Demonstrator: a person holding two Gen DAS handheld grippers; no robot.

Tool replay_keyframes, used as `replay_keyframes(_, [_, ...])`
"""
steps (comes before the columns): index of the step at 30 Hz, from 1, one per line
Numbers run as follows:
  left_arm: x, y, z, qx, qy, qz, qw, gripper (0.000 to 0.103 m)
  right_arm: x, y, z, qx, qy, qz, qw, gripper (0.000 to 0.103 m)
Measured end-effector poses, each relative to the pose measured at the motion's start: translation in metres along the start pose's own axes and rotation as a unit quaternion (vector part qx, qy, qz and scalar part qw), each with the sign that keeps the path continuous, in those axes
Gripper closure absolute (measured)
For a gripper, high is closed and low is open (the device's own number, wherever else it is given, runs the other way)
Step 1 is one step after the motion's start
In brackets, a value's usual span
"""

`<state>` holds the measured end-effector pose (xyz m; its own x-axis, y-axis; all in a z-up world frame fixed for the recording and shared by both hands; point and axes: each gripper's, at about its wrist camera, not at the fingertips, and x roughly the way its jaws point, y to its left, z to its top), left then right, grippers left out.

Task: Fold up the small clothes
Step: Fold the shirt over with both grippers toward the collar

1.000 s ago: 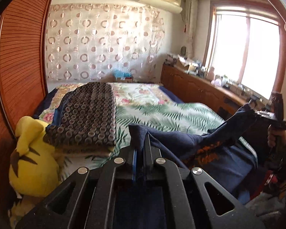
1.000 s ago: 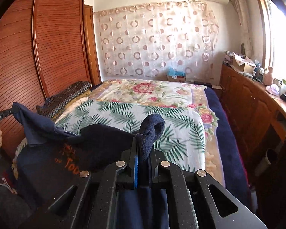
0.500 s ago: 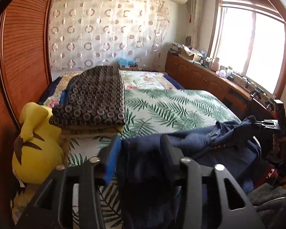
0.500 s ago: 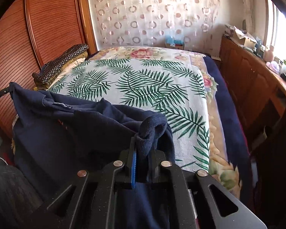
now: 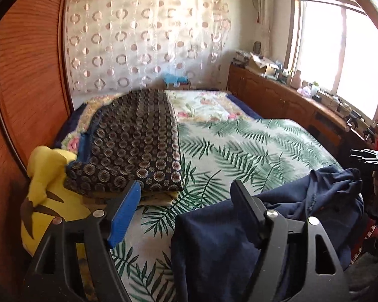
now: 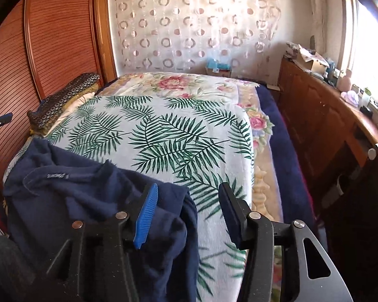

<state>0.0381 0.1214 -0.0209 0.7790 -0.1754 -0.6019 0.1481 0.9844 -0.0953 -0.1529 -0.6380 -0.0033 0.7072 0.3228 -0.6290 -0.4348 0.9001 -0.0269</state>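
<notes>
A small navy garment (image 6: 88,201) lies crumpled across the near edge of the bed, with its neckline and label facing up. It also shows in the left wrist view (image 5: 277,221), draped over the bed's edge. My left gripper (image 5: 186,201) is open, with the cloth lying against its right finger. My right gripper (image 6: 186,206) is open above the garment's right end, with cloth under its left finger. The right gripper shows at the far right of the left wrist view (image 5: 365,154).
The bed carries a palm-leaf blanket (image 6: 163,130). Folded dark patterned bedding (image 5: 136,146) and a yellow plush toy (image 5: 48,196) lie at its left side. A wooden wardrobe (image 6: 50,45) stands on the left and a low cabinet (image 6: 335,115) under the window on the right.
Both grippers lowered the navy garment onto the near bed edge and opened, the left one first. The garment now lies loose on the bed.
</notes>
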Motion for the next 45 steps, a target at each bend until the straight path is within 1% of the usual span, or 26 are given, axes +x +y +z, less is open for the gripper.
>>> replay_keyframes(4, [0.026,0.002,-0.007,-0.003,0.031,-0.001,0.9995,0.028,0.032,-0.001,0.001,0.005,0.021,0.012,1.0,0.05])
replay_keyframes(8, [0.043,0.002,-0.02,-0.004,0.057,-0.002,0.9984,0.028,0.055,-0.005,0.003,0.012,0.047,0.025,0.999,0.05])
replay_keyframes(11, [0.053,0.002,-0.029,-0.004,0.078,-0.002,0.9969,0.028,0.063,-0.003,0.003,0.012,0.061,0.031,0.998,0.05])
replay_keyframes(15, [0.063,0.002,-0.036,-0.006,0.096,-0.002,0.9954,0.028,0.067,0.002,0.001,0.008,0.071,0.038,0.997,0.05])
replay_keyframes(30, [0.074,0.001,-0.05,-0.015,0.124,-0.008,0.9922,0.028,0.073,0.007,-0.002,0.004,0.082,0.046,0.996,0.05])
replay_keyframes(36, [0.075,-0.002,-0.051,-0.009,0.121,-0.003,0.9926,0.028,0.074,0.009,-0.005,-0.002,0.085,0.047,0.995,0.05])
replay_keyframes(37, [0.075,-0.004,-0.051,-0.006,0.119,-0.003,0.9928,0.03,0.074,0.01,-0.005,-0.006,0.085,0.046,0.995,0.05])
replay_keyframes(38, [0.074,-0.006,-0.052,-0.001,0.118,-0.004,0.993,0.034,0.074,0.01,-0.005,-0.008,0.085,0.046,0.995,0.051])
replay_keyframes(40, [0.072,-0.011,-0.053,0.011,0.115,-0.025,0.993,0.065,0.073,0.011,-0.005,-0.014,0.085,0.048,0.995,0.058])
replay_keyframes(41, [0.071,-0.014,-0.053,0.011,0.116,-0.04,0.9923,0.074,0.072,0.013,-0.006,-0.015,0.085,0.055,0.995,0.07])
replay_keyframes(42, [0.07,-0.015,-0.053,0.009,0.12,-0.056,0.9911,0.086,0.071,0.014,-0.007,-0.015,0.086,0.066,0.994,0.085])
replay_keyframes(43, [0.069,-0.017,-0.053,0.01,0.12,-0.056,0.9911,0.089,0.07,0.015,-0.008,-0.015,0.087,0.073,0.993,0.089])
replay_keyframes(45, [0.061,-0.022,-0.052,0.018,0.11,-0.057,0.9921,0.09,0.064,0.02,-0.011,-0.015,0.079,0.084,0.993,0.092])
